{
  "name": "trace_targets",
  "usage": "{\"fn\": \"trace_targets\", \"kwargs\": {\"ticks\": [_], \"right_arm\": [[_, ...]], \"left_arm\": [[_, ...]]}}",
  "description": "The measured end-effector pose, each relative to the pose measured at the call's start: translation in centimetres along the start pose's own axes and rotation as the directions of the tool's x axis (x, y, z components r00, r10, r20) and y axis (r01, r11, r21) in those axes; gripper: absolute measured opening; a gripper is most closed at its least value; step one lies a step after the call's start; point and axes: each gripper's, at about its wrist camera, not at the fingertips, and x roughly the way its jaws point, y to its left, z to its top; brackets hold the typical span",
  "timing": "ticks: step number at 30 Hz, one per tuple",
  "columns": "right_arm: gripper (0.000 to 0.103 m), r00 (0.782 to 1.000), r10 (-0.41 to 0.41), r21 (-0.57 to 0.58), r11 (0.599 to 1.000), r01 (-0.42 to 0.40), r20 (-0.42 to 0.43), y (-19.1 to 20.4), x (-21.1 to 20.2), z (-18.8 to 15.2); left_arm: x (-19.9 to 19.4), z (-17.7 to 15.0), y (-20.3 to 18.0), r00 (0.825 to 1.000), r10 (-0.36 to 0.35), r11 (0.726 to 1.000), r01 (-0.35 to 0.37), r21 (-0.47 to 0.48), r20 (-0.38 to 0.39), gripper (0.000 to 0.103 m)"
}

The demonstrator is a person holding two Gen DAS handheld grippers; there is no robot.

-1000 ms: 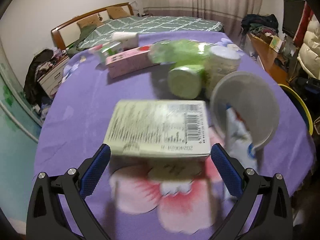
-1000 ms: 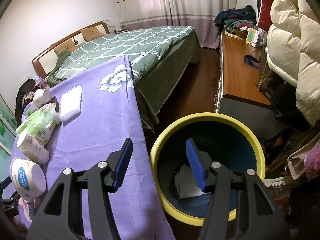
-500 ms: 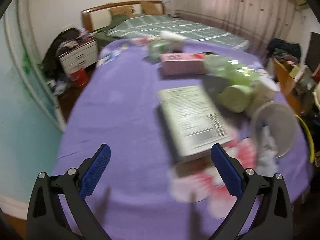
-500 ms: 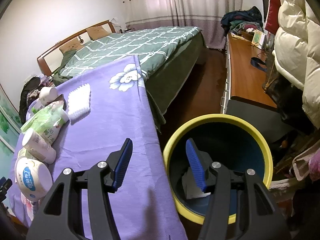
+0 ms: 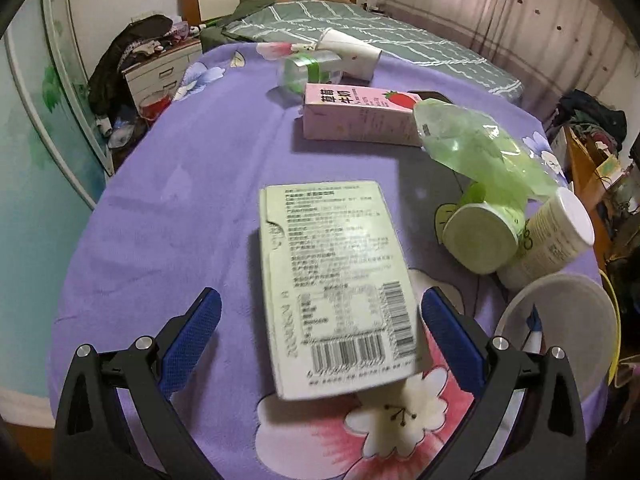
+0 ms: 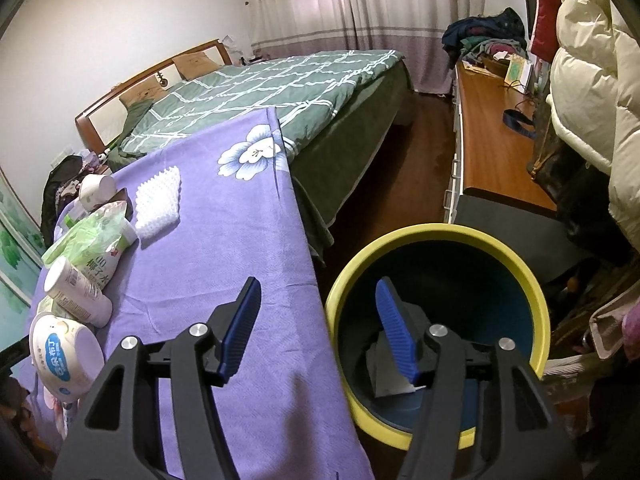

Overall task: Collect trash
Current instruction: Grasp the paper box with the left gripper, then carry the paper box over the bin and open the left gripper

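Purple cloth with pink and white flower prints (image 5: 192, 184). Flat pale-green carton printed with black text and barcodes (image 5: 340, 280). Pink strawberry-milk carton with a red berry picture (image 5: 360, 116). Translucent green plastic bag (image 5: 480, 152). Yellow-rimmed bin with dark blue inside (image 6: 436, 236). Green bedspread with white grid lines (image 6: 264, 88). Blue ribbed finger pads (image 6: 394, 336), possibly rubber.

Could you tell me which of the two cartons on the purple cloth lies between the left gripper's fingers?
The pale green carton, barcode side up, lies between the open left gripper; the pink strawberry carton lies farther back.
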Motion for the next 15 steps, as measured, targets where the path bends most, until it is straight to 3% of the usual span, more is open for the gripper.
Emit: {"fn": "trace_targets", "kwargs": {"ticks": [5, 11, 15], "right_arm": [[0.057, 1.000, 0.012, -0.002, 1.000, -0.012, -0.006, 0.0, 0.3, -0.1], [0.057, 1.000, 0.007, 0.008, 1.000, -0.007, -0.004, -0.3, 0.3, -0.1], [0.057, 1.000, 0.008, 0.014, 1.000, -0.008, -0.002, -0.6, 0.3, -0.1]], "left_arm": [[1.9, 0.6, -0.6, 0.999, -0.025, 1.000, 0.024, -0.018, -0.046, 0.099], [2.5, 1.2, -0.1, 0.999, -0.014, 1.000, 0.013, -0.025, -0.029, 0.075], [2.2, 1.3, 0.2, 0.999, -0.038, 0.999, 0.037, -0.006, -0.025, 0.073]]}}
